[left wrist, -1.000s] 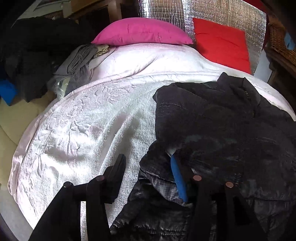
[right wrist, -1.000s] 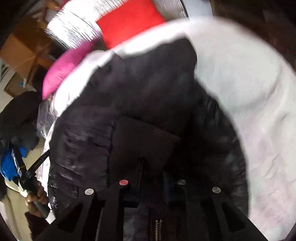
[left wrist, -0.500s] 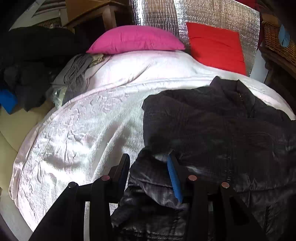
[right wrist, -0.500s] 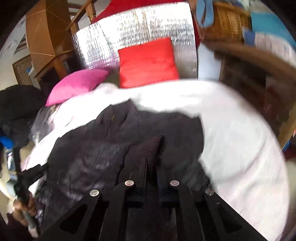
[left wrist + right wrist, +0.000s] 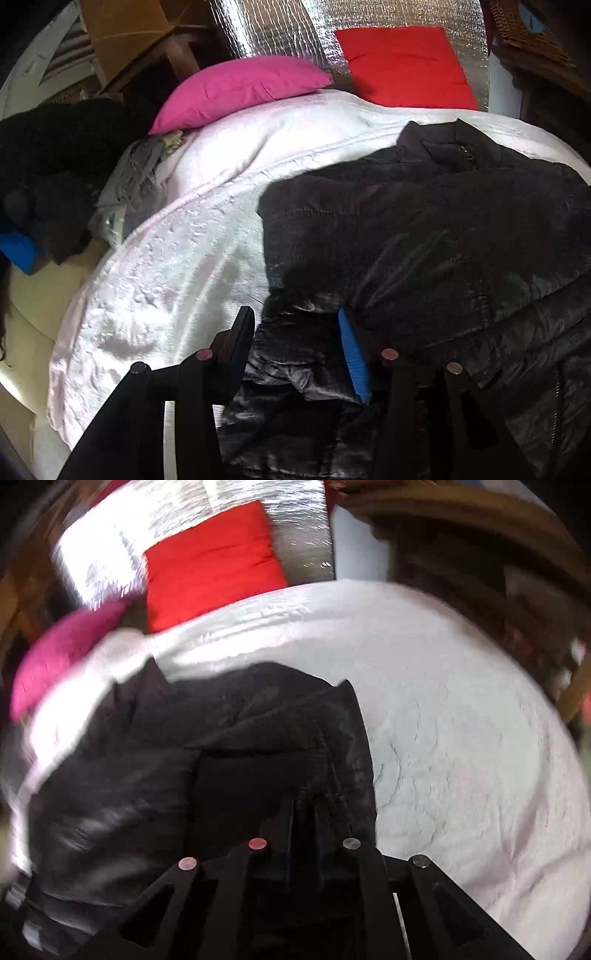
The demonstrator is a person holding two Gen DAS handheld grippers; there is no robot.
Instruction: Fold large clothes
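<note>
The right gripper [image 5: 304,805] is pinching the black jacket [image 5: 229,738]; the left gripper [image 5: 295,332] is opening over its hem — fabric slipping free could be undoing the fold.

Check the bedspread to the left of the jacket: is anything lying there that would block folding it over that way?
Nothing visible does. The white bedspread beside the black jacket is bare; the grey clothes and pink pillow sit farther off, near its far left edge.
</note>
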